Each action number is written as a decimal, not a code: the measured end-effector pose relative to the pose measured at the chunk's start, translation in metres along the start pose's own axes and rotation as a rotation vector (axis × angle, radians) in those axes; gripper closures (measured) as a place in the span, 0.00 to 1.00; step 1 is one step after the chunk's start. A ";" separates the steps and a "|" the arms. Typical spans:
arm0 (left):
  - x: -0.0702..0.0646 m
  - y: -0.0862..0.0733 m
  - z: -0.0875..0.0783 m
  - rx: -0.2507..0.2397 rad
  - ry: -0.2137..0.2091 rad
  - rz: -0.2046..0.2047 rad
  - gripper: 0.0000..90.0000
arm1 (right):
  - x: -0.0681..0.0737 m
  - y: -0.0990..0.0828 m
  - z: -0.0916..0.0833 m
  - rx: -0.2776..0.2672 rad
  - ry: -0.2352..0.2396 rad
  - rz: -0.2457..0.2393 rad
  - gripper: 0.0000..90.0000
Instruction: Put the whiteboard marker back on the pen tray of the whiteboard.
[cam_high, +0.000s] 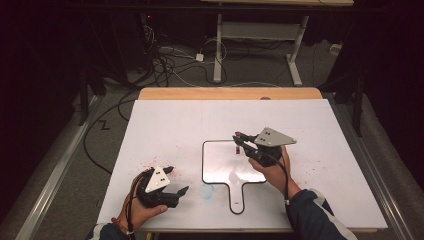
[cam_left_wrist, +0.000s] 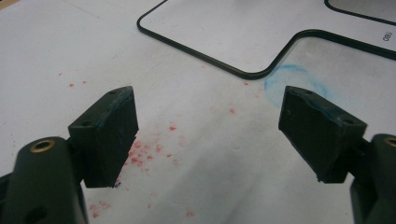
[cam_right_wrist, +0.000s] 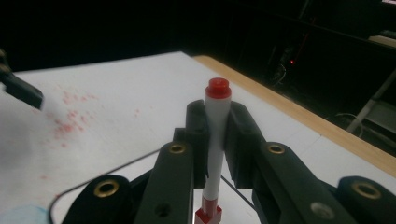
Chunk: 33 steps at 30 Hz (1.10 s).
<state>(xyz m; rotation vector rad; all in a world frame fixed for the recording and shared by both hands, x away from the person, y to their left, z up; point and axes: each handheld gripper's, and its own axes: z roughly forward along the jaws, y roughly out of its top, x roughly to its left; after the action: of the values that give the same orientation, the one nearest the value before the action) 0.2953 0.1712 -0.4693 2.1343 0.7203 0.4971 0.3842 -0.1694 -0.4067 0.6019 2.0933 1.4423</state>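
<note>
A small whiteboard (cam_high: 220, 167) with a black rim and a short handle lies in the middle of the white table sheet (cam_high: 165, 125). Above its far right corner my right gripper (cam_high: 241, 141) is shut on a marker (cam_high: 237, 145). In the right gripper view the marker (cam_right_wrist: 217, 135) has a white barrel with red at both ends and stands across the jaws of that gripper (cam_right_wrist: 218, 116), clear of the board. At the near left my left gripper (cam_high: 177, 180) rests low over the sheet. Its jaws (cam_left_wrist: 208, 100) stand wide open with nothing between them.
Red flecks (cam_left_wrist: 144, 154) dot the sheet near the left gripper, and a blue smudge (cam_left_wrist: 299, 77) sits beside the board's handle. The wooden table edge (cam_high: 230, 93) runs along the far side. Beyond it are cables and desk legs on the floor.
</note>
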 end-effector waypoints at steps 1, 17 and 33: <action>0.000 0.000 0.000 -0.001 0.002 0.001 0.21 | -0.002 0.003 -0.006 -0.013 -0.002 0.007 0.90; 0.002 0.000 0.001 0.006 0.009 -0.010 0.21 | -0.024 0.009 -0.088 0.074 -0.073 0.099 0.90; -0.002 0.002 0.005 0.019 -0.008 0.009 0.21 | -0.037 -0.031 -0.058 0.371 0.007 0.296 0.90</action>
<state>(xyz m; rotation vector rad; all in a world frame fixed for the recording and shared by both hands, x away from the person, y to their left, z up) 0.2975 0.1664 -0.4709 2.1570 0.7142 0.4874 0.3730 -0.2436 -0.4122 1.0895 2.3734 1.2041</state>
